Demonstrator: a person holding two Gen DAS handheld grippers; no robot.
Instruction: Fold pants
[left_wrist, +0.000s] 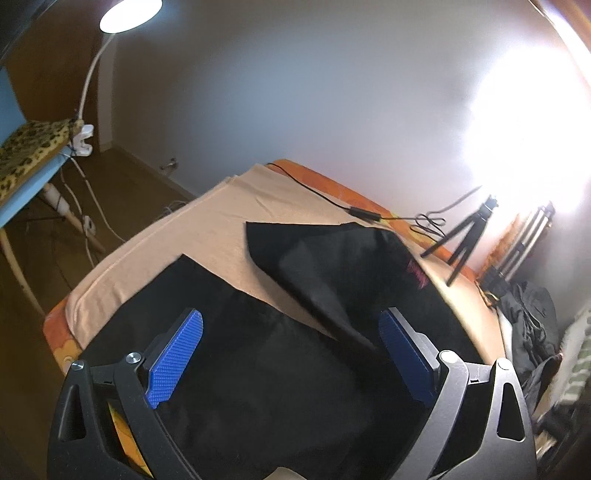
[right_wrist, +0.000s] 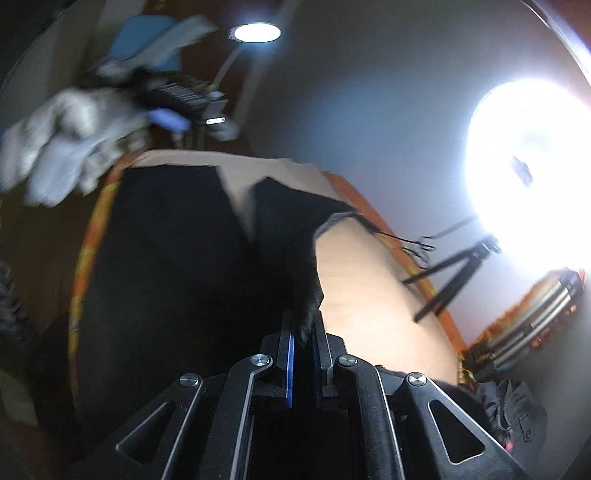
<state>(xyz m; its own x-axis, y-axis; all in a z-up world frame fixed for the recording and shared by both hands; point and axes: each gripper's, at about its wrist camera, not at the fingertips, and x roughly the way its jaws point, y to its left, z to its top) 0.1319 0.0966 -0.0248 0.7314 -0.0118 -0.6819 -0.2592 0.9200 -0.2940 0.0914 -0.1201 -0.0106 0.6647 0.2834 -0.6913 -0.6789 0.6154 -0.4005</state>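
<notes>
Right wrist: right gripper (right_wrist: 303, 341) clamps, seemingly, black pants (right_wrist: 166, 258); left gripper (left_wrist: 291, 350) spread apart.

I see a bed (left_wrist: 61, 341) with an orange patterned cover showing at its edges, and a beige sheet (left_wrist: 207, 225) spread over most of the top. Black pants (left_wrist: 258, 350) lie on the sheet, one leg (left_wrist: 325, 254) partly lifted and folded over, so it is not all flat on the sheet. A black cable (left_wrist: 321, 194) with a small box on it runs along the far orange edge. A small black tripod (left_wrist: 465, 236) stands near that edge too. From the right wrist view I see the same bed (right_wrist: 88, 240), sheet (right_wrist: 369, 295), pants (right_wrist: 166, 258) and tripod (right_wrist: 450, 277).
</notes>
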